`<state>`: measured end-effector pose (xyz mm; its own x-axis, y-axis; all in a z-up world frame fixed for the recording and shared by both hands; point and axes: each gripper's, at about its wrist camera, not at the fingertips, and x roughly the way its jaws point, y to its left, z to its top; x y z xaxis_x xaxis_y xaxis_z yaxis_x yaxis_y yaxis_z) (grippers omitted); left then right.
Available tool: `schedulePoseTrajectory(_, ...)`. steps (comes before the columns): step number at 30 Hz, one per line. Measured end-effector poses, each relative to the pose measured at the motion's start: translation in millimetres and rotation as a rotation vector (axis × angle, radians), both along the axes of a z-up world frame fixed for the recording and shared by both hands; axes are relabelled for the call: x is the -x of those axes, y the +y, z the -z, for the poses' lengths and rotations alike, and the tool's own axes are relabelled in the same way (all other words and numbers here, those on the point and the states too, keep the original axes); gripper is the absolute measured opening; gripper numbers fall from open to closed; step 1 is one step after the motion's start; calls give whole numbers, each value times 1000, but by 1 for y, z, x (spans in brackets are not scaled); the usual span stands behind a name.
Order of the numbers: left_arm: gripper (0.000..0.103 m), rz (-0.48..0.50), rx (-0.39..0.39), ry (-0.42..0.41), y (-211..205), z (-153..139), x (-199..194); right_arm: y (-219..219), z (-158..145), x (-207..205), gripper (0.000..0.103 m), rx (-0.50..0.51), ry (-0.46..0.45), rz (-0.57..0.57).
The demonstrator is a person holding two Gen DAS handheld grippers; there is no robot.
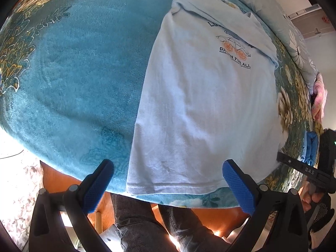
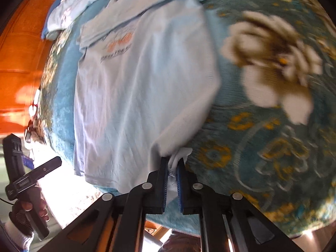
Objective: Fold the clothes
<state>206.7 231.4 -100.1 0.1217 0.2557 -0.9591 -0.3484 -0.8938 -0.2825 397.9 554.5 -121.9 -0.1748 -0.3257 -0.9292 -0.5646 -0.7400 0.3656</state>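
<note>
Left wrist view: looks steeply down from close above the near edge of the teal blanket (image 1: 79, 67), fingers at the lower frame. Right wrist view: likewise steep and close, over the blanket's flowered border. Both views share the pale blue T-shirt (image 1: 201, 109) (image 2: 134, 96); each shows the other gripper at its frame edge.

home bedroom, floral teal blanket (image 1: 84, 73), wooden bed frame (image 2: 19, 52)

We see a pale blue T-shirt (image 1: 201, 109) with an orange-wheeled print on a teal blanket (image 1: 84, 67) with cream and gold flowers.
</note>
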Motion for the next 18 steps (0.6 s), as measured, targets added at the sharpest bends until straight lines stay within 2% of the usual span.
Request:
schedulePoseTrajectory(2,103,1,-2,-6,-1,2,1,0,-9,-24,8,-20,-32,29)
schedulePoseTrajectory(9,103,-6,1,-34,-8,9,1,0,1,-75,12,-41,-177,111)
schedulePoseTrajectory(13,103,-28,-3,-77,-15,18,1,4,-7,-82,12,-59,-131,102)
schedulePoseTrajectory(16,102,-42,-1,-86,-18,26,0,8,-6,-72,12,-63,-99,70)
schedulePoseTrajectory(18,102,-36,7,-86,-19,31,-1,8,0,-62,31,-73,-94,31)
